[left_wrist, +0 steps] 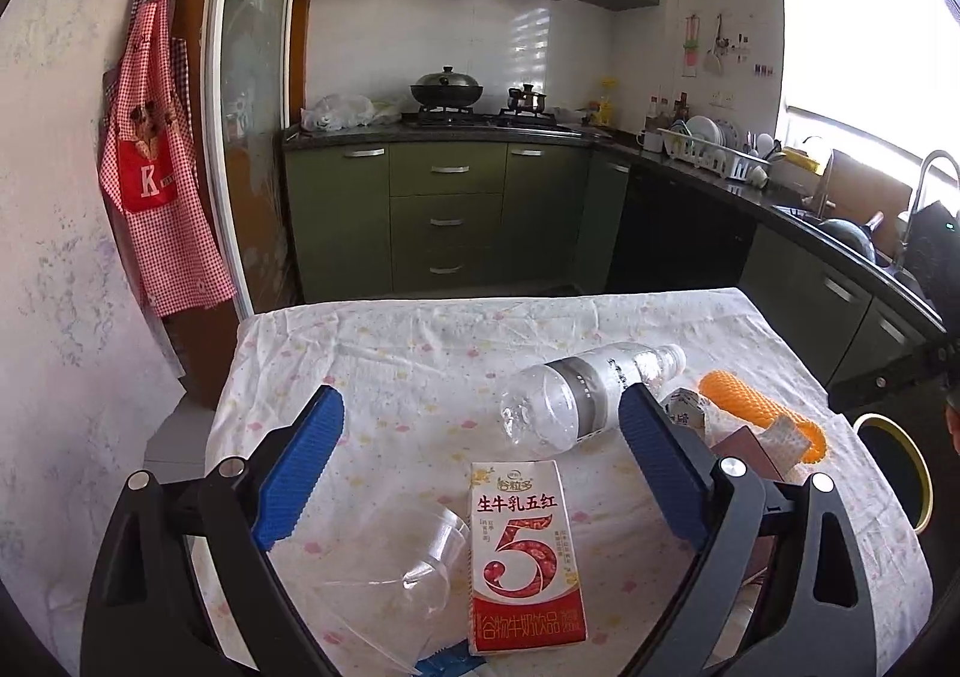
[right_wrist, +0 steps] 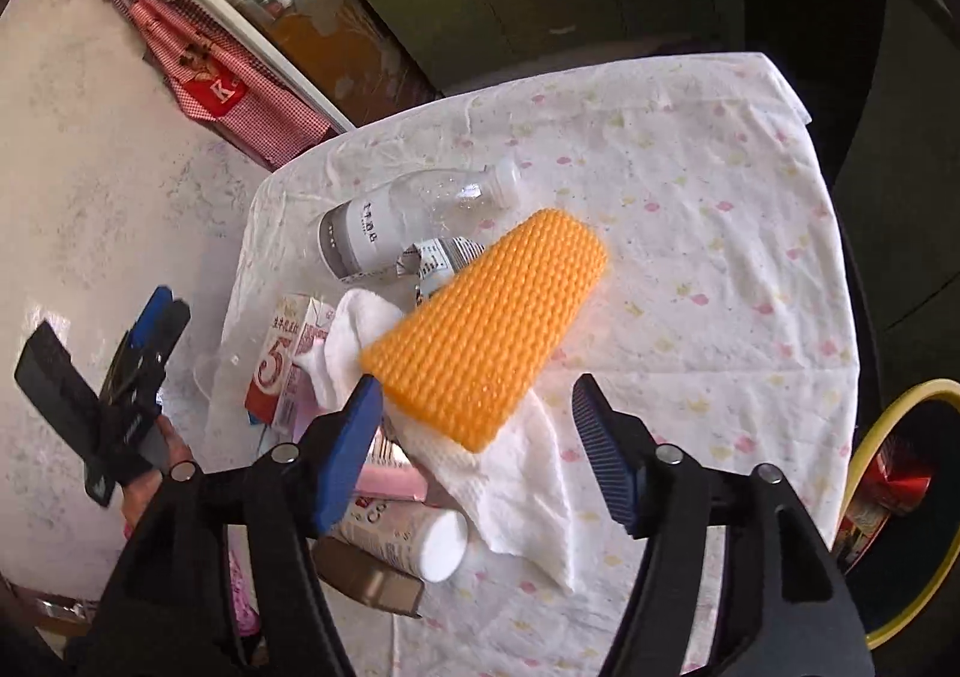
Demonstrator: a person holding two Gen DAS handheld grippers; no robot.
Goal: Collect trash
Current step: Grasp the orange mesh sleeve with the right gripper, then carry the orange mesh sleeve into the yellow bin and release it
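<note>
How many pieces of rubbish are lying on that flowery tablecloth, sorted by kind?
Bottles: 2, the clear water bottle and the white-capped bottle
Cartons: 2, the red milk carton and the crushed small carton
Clear plastic cups: 1
Orange foam nets: 1
Paper towels: 1
Total: 7 that I can identify; more lies partly hidden under the right gripper.

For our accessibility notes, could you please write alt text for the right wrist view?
The open right gripper hovers over an orange foam net sleeve lying on a white paper towel on a floral tablecloth. Behind it lie an empty clear bottle and a red-and-white milk carton; a yellow-rimmed bin stands at the right.
</note>
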